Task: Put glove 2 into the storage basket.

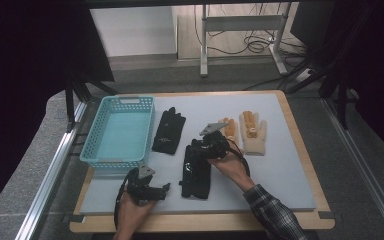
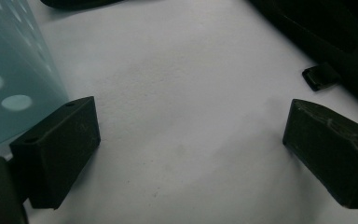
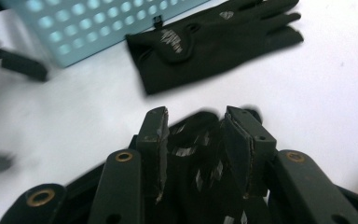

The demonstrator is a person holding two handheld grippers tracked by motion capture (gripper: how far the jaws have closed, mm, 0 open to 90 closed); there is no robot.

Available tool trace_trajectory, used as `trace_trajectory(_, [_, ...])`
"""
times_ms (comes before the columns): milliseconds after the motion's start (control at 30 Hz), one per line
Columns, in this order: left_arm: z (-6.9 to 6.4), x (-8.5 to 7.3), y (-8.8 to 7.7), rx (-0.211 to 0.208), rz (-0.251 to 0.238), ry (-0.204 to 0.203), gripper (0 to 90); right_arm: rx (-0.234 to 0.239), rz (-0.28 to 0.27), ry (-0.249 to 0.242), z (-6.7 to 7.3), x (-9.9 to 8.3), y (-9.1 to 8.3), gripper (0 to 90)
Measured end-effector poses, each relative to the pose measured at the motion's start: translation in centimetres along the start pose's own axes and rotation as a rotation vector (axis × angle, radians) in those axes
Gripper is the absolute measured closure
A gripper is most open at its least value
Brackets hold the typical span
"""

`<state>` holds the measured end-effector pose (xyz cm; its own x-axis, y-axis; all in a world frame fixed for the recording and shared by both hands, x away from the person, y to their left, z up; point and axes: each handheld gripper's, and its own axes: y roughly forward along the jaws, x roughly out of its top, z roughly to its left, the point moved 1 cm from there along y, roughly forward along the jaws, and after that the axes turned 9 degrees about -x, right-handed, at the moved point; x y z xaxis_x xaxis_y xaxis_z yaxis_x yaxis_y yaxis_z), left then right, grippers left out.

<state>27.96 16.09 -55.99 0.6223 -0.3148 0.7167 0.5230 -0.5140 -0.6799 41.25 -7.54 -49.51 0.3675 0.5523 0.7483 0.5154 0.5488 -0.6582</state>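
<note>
Right gripper (image 3: 193, 154) jaws parted over the near black glove (image 1: 196, 172), pads not visibly pressing; mid-grasp, apparently. Next: clench on the fabric, carry toward the basket (image 1: 117, 102) at ten o'clock. Left gripper (image 2: 189, 151) released wide over bare mat (image 2: 182, 84), idle.

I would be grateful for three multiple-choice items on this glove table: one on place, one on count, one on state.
1. Where does the blue basket stand?
A. Left of the black gloves
B. Right of the pale gloves
C. On the floor

2. How many black gloves lie on the mat?
A. One
B. Two
C. Four

3. How does the left gripper stand?
A. Shut on a glove
B. Open, over bare mat
C. Inside the basket

Answers: 1 A, it sits at the mat's left edge; 2 B, far glove and near glove; 3 B, its jaws stand apart with nothing between.
</note>
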Motion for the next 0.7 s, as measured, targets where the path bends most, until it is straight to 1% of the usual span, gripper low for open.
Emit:
trace_trajectory(133, [0.0,0.0,0.0,0.0,-0.004,0.0,4.4,-0.02,0.009,0.0,-0.4,1.6,1.9,56.7])
trace_trajectory(167, [0.0,0.0,0.0,0.0,-0.005,0.001,4.4,-0.026,0.013,-0.005,-0.6,2.1,2.5,55.1])
trace_trajectory(333, [0.0,0.0,0.0,0.001,-0.004,0.0,4.5,-0.041,0.032,0.014,-0.9,3.5,5.2,46.0])
trace_trajectory(400, [0.0,-0.1,0.0,0.0,-0.007,-0.001,4.6,-0.046,0.037,0.013,-0.9,4.0,6.5,41.9])
trace_trajectory(533, [0.0,-0.1,0.0,-0.001,-0.009,-0.001,4.7,-0.057,0.047,0.03,-1.2,4.7,8.4,38.2])
trace_trajectory(667, [0.0,-0.1,0.0,-0.002,-0.01,0.001,4.8,-0.065,0.08,0.049,-1.3,5.1,10.3,35.5])
trace_trajectory(700, [0.0,-0.1,0.0,-0.002,-0.01,0.001,4.9,-0.073,0.088,0.045,-1.2,5.1,10.7,34.9])
